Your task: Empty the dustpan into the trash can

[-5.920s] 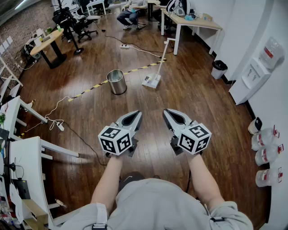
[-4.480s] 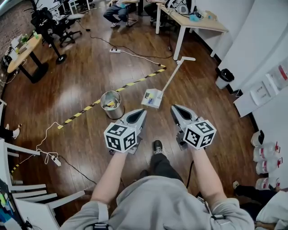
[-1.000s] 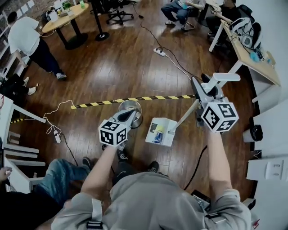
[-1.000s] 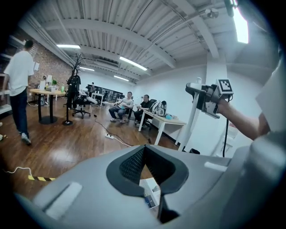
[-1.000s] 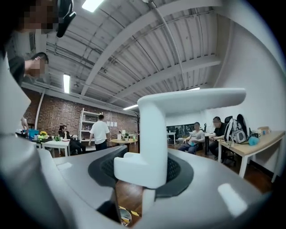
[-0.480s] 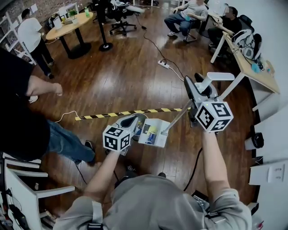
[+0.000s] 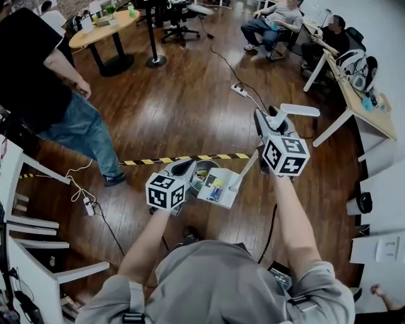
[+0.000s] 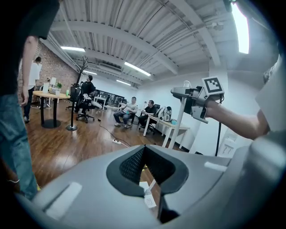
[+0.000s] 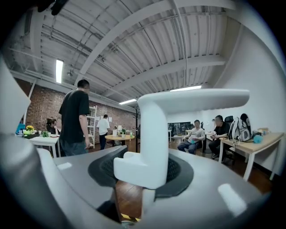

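Looked down over a grey shirt and two bare forearms. Found the left gripper low and left of centre, its jaws pressed together with nothing between them. Read the same from the left gripper view, where the tips met above the wooden floor.

Found the right gripper higher and further right, its jaws pinching the dustpan handle just below the bent top grip. Saw that white handle filling the gap between the jaws in the right gripper view.

Followed the handle down and leftward to the white dustpan, tilted, with yellow and blue scraps lying in its pan. Placed the pan just right of the left gripper's tips and partly in front of the steel trash can. Could not tell whether the pan touched the can's rim.

Noted a strip of yellow-and-black tape running across the floor just behind the can. Further out, marked a white power strip with its cable. Saw a standing person in a black top and jeans at the left. At the far end, made out seated people and an office chair.
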A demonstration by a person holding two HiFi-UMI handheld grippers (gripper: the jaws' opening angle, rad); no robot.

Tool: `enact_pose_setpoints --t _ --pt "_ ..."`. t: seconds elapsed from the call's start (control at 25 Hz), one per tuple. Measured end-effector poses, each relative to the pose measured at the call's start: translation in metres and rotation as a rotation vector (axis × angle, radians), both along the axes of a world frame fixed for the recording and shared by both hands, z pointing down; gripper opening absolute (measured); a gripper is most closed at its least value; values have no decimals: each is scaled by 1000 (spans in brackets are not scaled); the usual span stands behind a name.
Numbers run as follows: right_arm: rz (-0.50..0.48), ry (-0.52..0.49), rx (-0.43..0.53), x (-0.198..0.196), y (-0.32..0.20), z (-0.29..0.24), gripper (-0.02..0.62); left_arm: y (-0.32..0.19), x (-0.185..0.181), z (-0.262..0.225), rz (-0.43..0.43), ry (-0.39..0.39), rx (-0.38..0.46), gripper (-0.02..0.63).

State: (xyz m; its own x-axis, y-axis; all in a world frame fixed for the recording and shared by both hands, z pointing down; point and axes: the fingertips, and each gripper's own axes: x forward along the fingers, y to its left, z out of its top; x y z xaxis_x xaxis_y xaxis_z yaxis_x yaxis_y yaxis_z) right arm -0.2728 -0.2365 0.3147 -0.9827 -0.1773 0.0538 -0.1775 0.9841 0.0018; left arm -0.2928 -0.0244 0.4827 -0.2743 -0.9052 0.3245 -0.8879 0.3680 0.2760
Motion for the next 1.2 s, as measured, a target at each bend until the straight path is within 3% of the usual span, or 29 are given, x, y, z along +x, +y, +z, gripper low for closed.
enact_pose_setpoints --t 0.24,0.64,0.96,1.2 --pt "31 6 32 -60 7 3 176 20 -39 4 -3 15 8 5" --pt "-20 58 30 -163 2 10 176 -12 -104 3 -15 44 22 5" --pt "-80 57 36 -233 3 16 176 -32 -153 -20 -42 -13 35 5" --pt "-71 84 52 -284 13 31 175 -27 -203 -12 -14 -1 44 5"
